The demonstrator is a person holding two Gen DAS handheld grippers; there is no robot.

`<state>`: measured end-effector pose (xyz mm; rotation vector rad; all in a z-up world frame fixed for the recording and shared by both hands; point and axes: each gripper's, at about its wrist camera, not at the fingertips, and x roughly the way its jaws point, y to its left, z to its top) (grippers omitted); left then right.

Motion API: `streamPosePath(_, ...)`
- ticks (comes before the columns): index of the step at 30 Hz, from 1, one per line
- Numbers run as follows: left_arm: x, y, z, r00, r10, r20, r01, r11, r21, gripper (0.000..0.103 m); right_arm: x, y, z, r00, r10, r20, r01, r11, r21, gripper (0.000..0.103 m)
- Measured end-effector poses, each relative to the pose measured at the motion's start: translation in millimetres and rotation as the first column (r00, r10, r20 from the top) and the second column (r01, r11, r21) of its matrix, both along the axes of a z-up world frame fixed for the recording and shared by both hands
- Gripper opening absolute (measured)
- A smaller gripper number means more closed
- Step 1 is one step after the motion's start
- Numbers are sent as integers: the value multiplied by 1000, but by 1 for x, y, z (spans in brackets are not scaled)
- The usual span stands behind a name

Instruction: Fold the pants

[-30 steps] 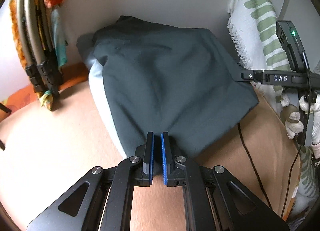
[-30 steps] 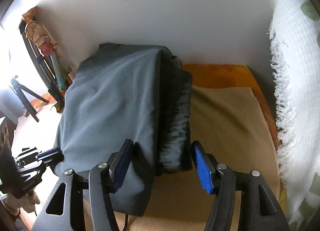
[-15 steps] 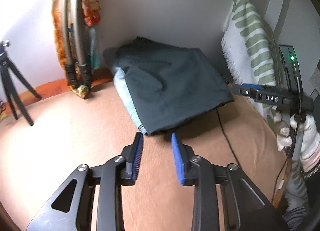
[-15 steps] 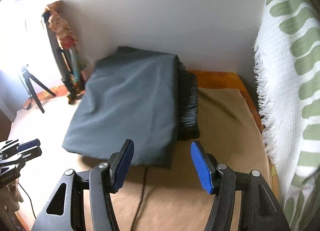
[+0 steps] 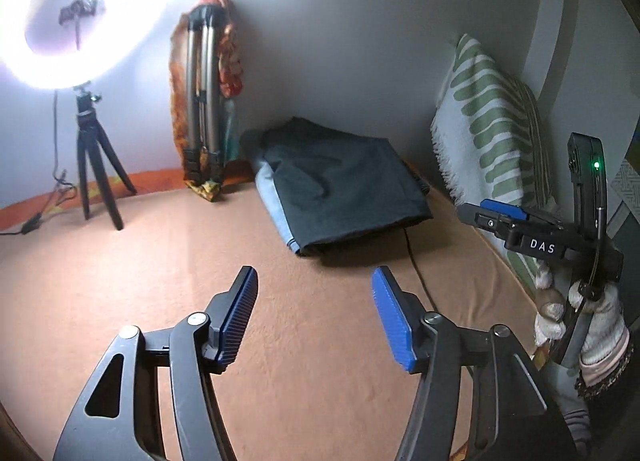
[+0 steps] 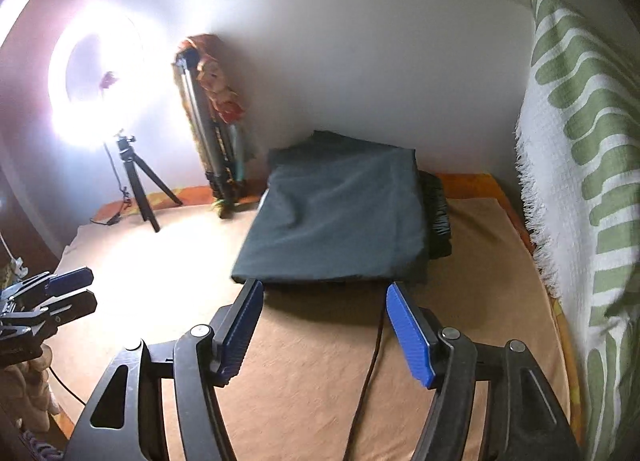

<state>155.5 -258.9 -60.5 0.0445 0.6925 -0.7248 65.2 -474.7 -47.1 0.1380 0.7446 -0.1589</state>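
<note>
Pale walls meet at the far corner of a bed (image 5: 168, 285) covered in a tan sheet. Near that corner, against the far edge, lie the folded dark pants (image 5: 344, 185), a neat rectangle over a lighter blue layer, with a black pleated piece showing along their right side. A black cable (image 6: 372, 345) runs from under them toward the near edge. Left gripper (image 5: 314, 315) hangs above bare sheet well short of the pants, its jaws having just been opening, now spread wide with nothing between them. Right gripper (image 6: 324, 331) sits just before the pants' near edge, jaws also just widened and empty. A lit ring light (image 5: 80, 9) on a small tripod stands at the far left.
</note>
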Motion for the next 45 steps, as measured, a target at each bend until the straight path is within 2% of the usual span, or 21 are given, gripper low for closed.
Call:
streamPosePath(2, -11, 5, 5, 1000, 6, 16, -6, 1000, -7, 67, -10, 9, 6, 1000, -5, 15, 6, 1000, -26, 73)
streamPosePath(6, -30, 14, 13, 999, 21, 48, -21, 1000, -12, 72, -28, 25, 14, 999, 0, 40, 3, 998, -59, 76)
streamPosePath(11, -49, 30, 17, 997, 49, 63, -47, 999, -24, 73, -48, 45, 21, 997, 8, 82, -1, 997, -78, 81)
streamPosePath(20, -76, 54, 13, 992, 90, 86, -88, 996, -24, 73, -73, 80, 17, 994, 29, 103, -17, 993, -120, 86)
streamPosePath(26, -84, 62, 6, 990, 111, 87, -109, 994, -31, 74, -84, 94, 16, 991, 23, 129, -5, 991, -134, 93)
streamPosePath(30, -86, 63, 2, 988, 116, 99, -116, 993, -6, 74, -87, 103, 13, 990, 22, 140, 1, 987, -161, 98)
streamPosePath(37, -88, 70, -3, 984, 146, 99, -148, 989, 10, 75, -89, 109, 9, 987, 22, 160, 7, 985, -174, 101)
streamPosePath(39, -89, 71, -4, 984, 149, 101, -151, 988, 10, 81, -89, 110, 8, 986, 23, 164, 6, 985, -174, 102)
streamPosePath(45, -92, 71, -5, 984, 145, 108, -148, 989, 25, 82, -85, 113, 2, 989, 32, 144, -5, 983, -183, 102)
